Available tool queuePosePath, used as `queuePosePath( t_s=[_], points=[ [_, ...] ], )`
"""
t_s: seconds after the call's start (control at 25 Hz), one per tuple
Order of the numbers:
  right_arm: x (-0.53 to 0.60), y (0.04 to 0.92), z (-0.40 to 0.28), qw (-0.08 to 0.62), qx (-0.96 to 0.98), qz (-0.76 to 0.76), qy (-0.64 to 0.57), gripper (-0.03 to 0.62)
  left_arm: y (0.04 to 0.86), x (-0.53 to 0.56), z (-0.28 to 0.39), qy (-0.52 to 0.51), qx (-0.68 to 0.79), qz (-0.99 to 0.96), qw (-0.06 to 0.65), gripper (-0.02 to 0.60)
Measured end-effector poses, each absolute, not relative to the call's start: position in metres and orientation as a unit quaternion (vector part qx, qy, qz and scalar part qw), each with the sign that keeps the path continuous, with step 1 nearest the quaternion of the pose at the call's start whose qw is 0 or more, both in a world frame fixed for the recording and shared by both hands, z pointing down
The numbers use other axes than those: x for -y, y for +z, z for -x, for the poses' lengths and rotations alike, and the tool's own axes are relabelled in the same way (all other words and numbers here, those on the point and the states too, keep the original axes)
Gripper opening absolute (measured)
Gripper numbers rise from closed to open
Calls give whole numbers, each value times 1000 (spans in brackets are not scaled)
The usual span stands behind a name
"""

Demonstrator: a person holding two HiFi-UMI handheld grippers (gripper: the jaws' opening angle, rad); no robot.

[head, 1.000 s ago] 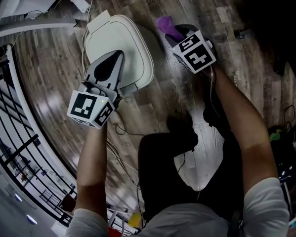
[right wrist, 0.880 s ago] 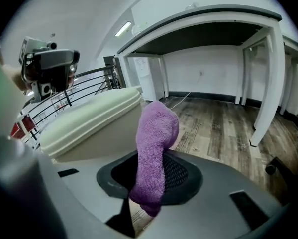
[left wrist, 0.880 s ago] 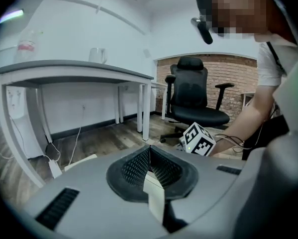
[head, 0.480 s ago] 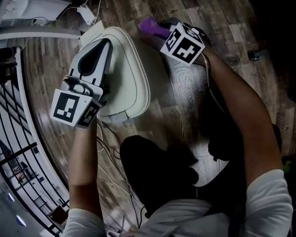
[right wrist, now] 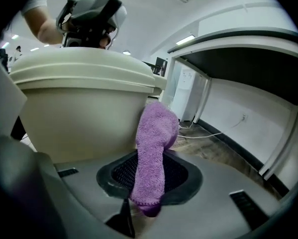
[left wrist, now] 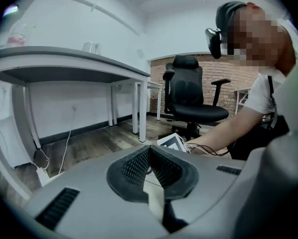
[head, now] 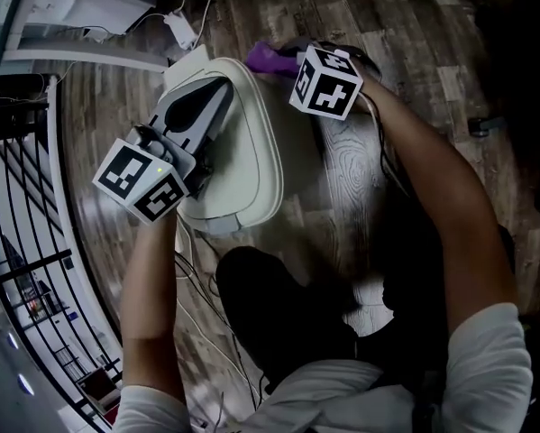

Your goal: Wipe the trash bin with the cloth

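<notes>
The white trash bin (head: 251, 156) stands on the wood floor with its lid closed. My left gripper (head: 223, 84) lies over the lid, shut with nothing between its pads (left wrist: 149, 153). My right gripper (head: 292, 61) is at the bin's far right side, shut on a purple cloth (head: 268, 58). In the right gripper view the cloth (right wrist: 153, 148) sticks up from the gripper (right wrist: 149, 178) against the bin's wall (right wrist: 79, 113), just under the lid's rim. The left gripper (right wrist: 91, 14) shows above the lid there.
A white desk (right wrist: 248, 54) stands right of the bin, with cables and a power strip (head: 181, 30) on the floor beneath. A black office chair (left wrist: 193, 98) is behind my right arm. A black railing (head: 22, 233) runs along the left. My dark shoes (head: 279, 305) are near the bin.
The right gripper has rolled and carried the purple cloth in to the bin's side. The left gripper has shifted further over the lid and stays shut.
</notes>
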State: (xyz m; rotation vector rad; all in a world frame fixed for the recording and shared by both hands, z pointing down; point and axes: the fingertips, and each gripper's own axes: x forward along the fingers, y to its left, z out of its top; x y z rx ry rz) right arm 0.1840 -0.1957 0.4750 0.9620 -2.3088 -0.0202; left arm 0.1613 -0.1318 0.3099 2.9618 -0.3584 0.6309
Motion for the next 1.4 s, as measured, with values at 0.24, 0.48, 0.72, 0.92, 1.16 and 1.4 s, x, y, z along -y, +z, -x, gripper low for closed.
queuePosePath(
  t_s=[0.24,0.48,0.72,0.92,1.16,1.4],
  points=[
    [216,481,-168,325,882,-339,-37,106,310,132,-163,203,114,-972,46,3],
    [223,492,-153,384,872,-286,-103,106,313,131,-161,210,112,-970,44,3],
    [218,491,-140,432,847,-242,-194,106,310,133,-158,199,114,-972,49,3],
    [199,489,-146,428,840,-264,-207,103,310,132,-159,201,112,-972,50,3],
    [174,478,-156,422,826,-305,-214,103,308,132,-160,199,111,-973,49,3],
    [141,467,-154,349,856,-357,-133,104,310,132,-162,204,108,-972,46,3]
  ],
)
